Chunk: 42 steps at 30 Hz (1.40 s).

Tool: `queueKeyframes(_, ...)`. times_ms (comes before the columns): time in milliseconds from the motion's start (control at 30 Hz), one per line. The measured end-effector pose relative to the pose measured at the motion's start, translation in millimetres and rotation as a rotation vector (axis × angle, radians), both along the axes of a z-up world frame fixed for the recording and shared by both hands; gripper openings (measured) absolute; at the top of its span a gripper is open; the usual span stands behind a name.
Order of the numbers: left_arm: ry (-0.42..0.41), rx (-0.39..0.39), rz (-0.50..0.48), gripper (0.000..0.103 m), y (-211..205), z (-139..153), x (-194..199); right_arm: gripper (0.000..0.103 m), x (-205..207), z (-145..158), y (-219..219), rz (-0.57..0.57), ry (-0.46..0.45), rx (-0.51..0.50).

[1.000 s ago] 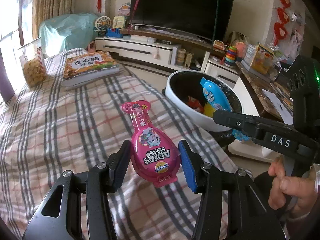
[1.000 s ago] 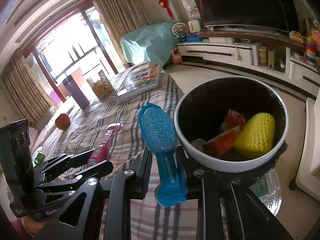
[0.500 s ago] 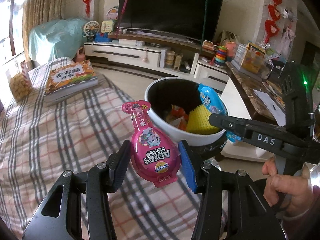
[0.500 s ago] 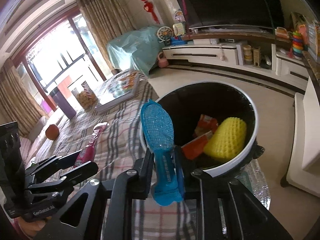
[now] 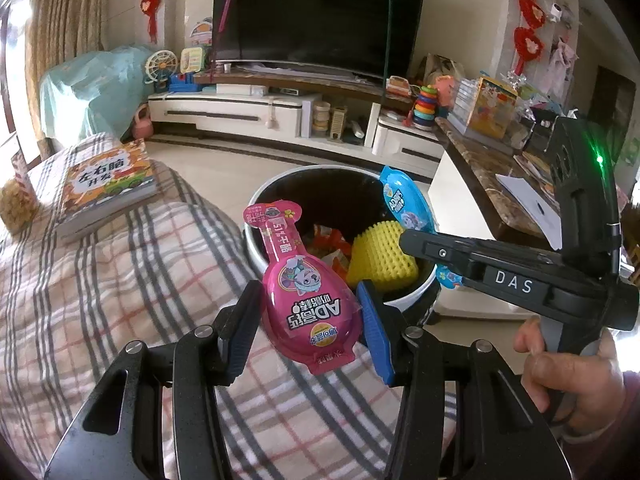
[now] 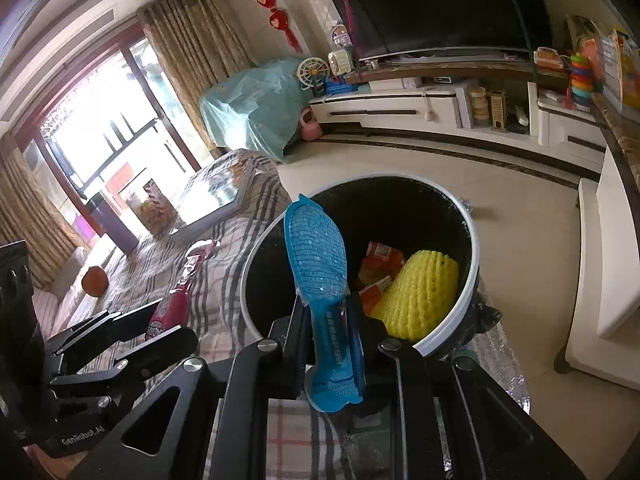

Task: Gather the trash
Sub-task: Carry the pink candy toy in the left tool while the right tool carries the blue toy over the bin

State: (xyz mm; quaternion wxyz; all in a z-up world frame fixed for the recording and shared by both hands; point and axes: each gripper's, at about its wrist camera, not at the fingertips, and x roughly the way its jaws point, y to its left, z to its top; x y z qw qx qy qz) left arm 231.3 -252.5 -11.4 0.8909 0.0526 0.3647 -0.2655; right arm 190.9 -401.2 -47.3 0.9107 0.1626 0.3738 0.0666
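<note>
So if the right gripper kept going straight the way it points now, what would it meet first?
Probably the trash bin: the right gripper, shut on the blue wrapper, points over the near rim toward the yellow foam net inside. Depth is unclear.

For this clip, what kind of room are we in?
Most likely a home living room: a large television on a long white media cabinet, curtained glass doors, and children's stacking rings.
</note>
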Motion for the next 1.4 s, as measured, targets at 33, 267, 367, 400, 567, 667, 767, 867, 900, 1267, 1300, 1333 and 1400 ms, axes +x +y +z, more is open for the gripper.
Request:
queueKeyframes(33,0.002,0.001,-0.003,0.048,-2,0,1,0.018,1,0,-1,-0.001,0.001,0.0)
queueKeyframes(267,0.006,0.012,-0.01,0.048,-13,-1,9,0.017,11,-3,-13,-0.013,0.013,0.002)
queueKeyframes(367,0.008,0.013,-0.009,0.048,-16,-1,11,0.017,13,-4,-16,-0.016,0.016,0.003)
queueKeyframes(400,0.009,0.014,-0.009,0.048,-17,-1,12,0.017,14,-4,-17,-0.018,0.018,0.0)
queueKeyframes(567,0.011,0.02,-0.012,0.048,-22,-2,16,0.017,19,-4,-20,-0.02,0.021,-0.002)
queueKeyframes(667,0.014,0.023,-0.013,0.048,-25,-3,19,0.017,22,-5,-20,-0.021,0.023,-0.006)
queueKeyframes(767,0.019,0.027,-0.015,0.048,-29,-5,23,0.017,26,-5,-19,-0.025,0.028,-0.009)
queueKeyframes(867,0.023,0.032,-0.017,0.048,-31,-8,25,0.017,30,-6,-19,-0.027,0.032,-0.011)
queueKeyframes(900,0.024,0.034,-0.017,0.048,-32,-8,26,0.017,31,-7,-20,-0.028,0.034,-0.01)
queueKeyframes(1267,0.038,0.036,-0.018,0.048,-40,-10,37,0.017,42,-11,-18,-0.031,0.05,-0.018)
queueKeyframes(1300,0.04,0.035,-0.018,0.048,-41,-10,38,0.017,43,-11,-18,-0.031,0.052,-0.02)
queueKeyframes(1333,0.042,0.034,-0.019,0.048,-42,-10,39,0.017,44,-11,-18,-0.031,0.054,-0.02)
queueKeyframes(1400,0.044,0.036,-0.018,0.048,-42,-11,41,0.017,46,-12,-19,-0.032,0.059,-0.021)
